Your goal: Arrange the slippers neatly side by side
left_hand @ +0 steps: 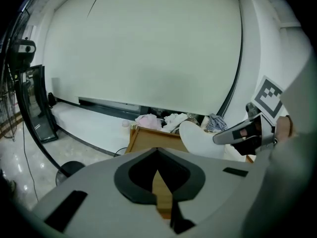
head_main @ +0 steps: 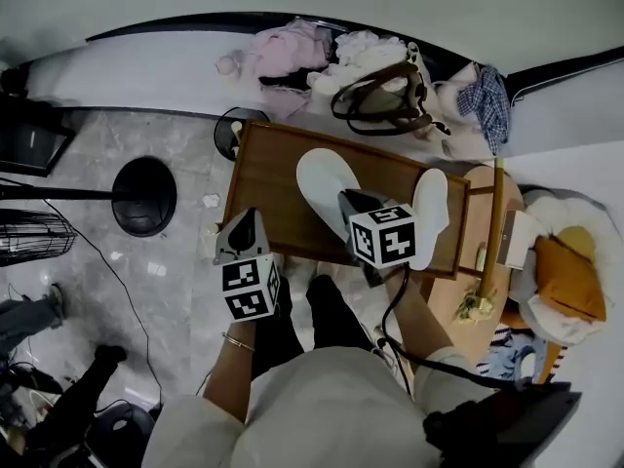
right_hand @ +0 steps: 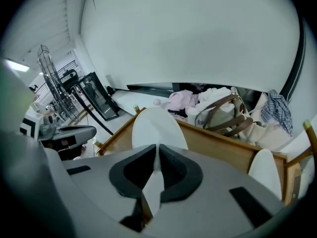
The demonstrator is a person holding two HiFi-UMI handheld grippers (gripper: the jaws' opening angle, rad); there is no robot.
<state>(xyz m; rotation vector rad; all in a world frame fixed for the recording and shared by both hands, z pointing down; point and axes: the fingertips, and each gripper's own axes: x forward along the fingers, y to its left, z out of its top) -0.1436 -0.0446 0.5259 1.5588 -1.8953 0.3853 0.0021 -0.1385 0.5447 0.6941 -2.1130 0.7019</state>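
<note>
The right gripper (right_hand: 157, 147) pinches a white slipper (right_hand: 156, 125), apparently over the tabletop's (head_main: 273, 183) front edge; the left gripper (left_hand: 157, 150) is closed and empty.

A: Head view?
B: Worn on the head, aimed steeply down from well above. Takes in the whole wooden table (head_main: 268, 178), left gripper (head_main: 246, 220), right gripper (head_main: 343, 201) and floor (head_main: 146, 281).
A: Left gripper view?
B: Rides on the left gripper. Looks along the jaws, low and close over the table's near edge, toward the white wall (left_hand: 148, 48).
A: Right gripper view?
B: Same mounting on the right gripper. Faces that wall too, closer in over the tabletop.
A: Overlap?
B: Common to all three: table, held slipper (right_hand: 154, 125), clothes pile (right_hand: 190, 100). Also, in each gripper view, the other gripper at the frame edge.
</note>
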